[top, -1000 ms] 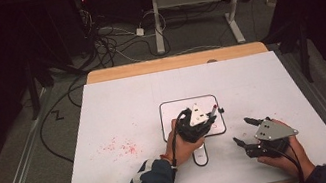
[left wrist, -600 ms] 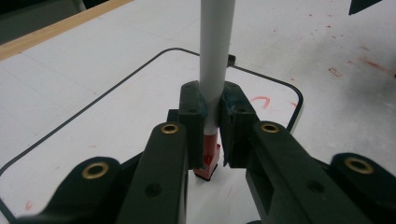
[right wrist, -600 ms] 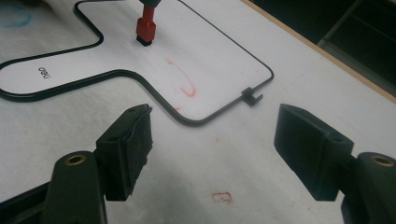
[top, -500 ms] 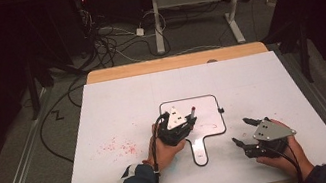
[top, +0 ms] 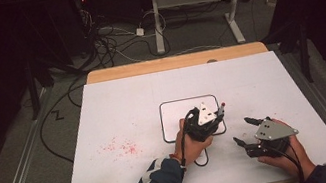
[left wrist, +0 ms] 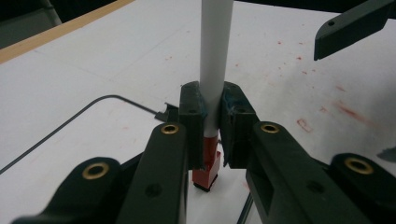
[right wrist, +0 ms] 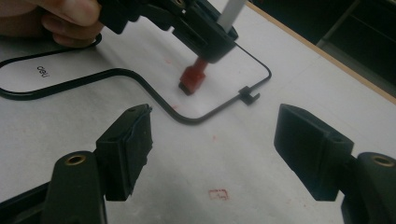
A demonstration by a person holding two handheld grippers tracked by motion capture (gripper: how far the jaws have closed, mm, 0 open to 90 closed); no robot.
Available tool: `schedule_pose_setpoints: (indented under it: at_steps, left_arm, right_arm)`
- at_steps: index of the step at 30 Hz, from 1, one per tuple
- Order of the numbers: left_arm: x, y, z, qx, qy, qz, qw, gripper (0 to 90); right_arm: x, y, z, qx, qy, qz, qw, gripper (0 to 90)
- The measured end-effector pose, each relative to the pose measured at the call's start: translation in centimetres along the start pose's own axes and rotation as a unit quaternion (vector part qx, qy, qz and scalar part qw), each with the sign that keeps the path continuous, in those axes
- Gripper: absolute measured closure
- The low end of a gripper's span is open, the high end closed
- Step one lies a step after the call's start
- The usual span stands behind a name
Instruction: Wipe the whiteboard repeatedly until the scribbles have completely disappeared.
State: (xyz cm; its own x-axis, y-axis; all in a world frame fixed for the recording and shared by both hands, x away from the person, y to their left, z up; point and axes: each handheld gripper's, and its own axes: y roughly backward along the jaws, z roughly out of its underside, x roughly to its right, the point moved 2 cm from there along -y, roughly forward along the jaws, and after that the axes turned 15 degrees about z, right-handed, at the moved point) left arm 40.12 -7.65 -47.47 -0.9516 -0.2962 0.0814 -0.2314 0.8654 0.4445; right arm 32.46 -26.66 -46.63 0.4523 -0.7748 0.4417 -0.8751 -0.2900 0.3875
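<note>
Over the white board with a black wire edge [top: 175, 112], left gripper [left wrist: 211, 122] pinches a white red-tipped marker [left wrist: 214, 56]; right gripper [right wrist: 212, 154] is spread above the worktop [top: 117, 104].

the whiteboard [top: 175, 114] lies on the table [top: 119, 114]. the left gripper [top: 207, 123] and its marker [left wrist: 214, 70] stand over it; the right gripper [top: 244, 134] sits just right, nearer the person.

The white marker [left wrist: 215, 56] runs off the twelve o'clock edge in the left gripper view, its upper end unseen.
</note>
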Motion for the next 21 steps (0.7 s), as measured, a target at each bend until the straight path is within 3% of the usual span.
schedule_pose_setpoints:
  at_steps: [7, 10, 14, 18, 21]
  left_arm:
    - [-0.1, 0.0, -0.1, -0.002, 0.002, 0.002, 1.0000, 78.9]
    - [-0.1, 0.6, 0.3, 0.001, 0.010, 0.015, 0.9998, 78.9]
    - [0.5, 0.9, 0.5, -0.001, 0.004, 0.024, 0.9997, 79.0]
    - [0.4, 0.9, 0.4, -0.010, -0.014, 0.013, 0.9998, 78.9]
    - [-0.4, 1.7, 0.7, -0.013, -0.006, 0.005, 0.9999, 78.9]
  right_arm:
    - [0.3, -0.1, 0.2, -0.006, -0.003, 0.006, 1.0000, 28.4]
    - [0.3, -0.1, 0.1, -0.004, -0.001, 0.006, 1.0000, 28.4]
    - [0.3, -0.2, 0.2, -0.007, -0.001, 0.006, 1.0000, 28.4]
    - [0.1, -0.2, 0.1, -0.007, 0.001, 0.003, 1.0000, 28.4]
    - [0.0, -0.2, 0.1, -0.007, 0.005, 0.003, 1.0000, 28.4]
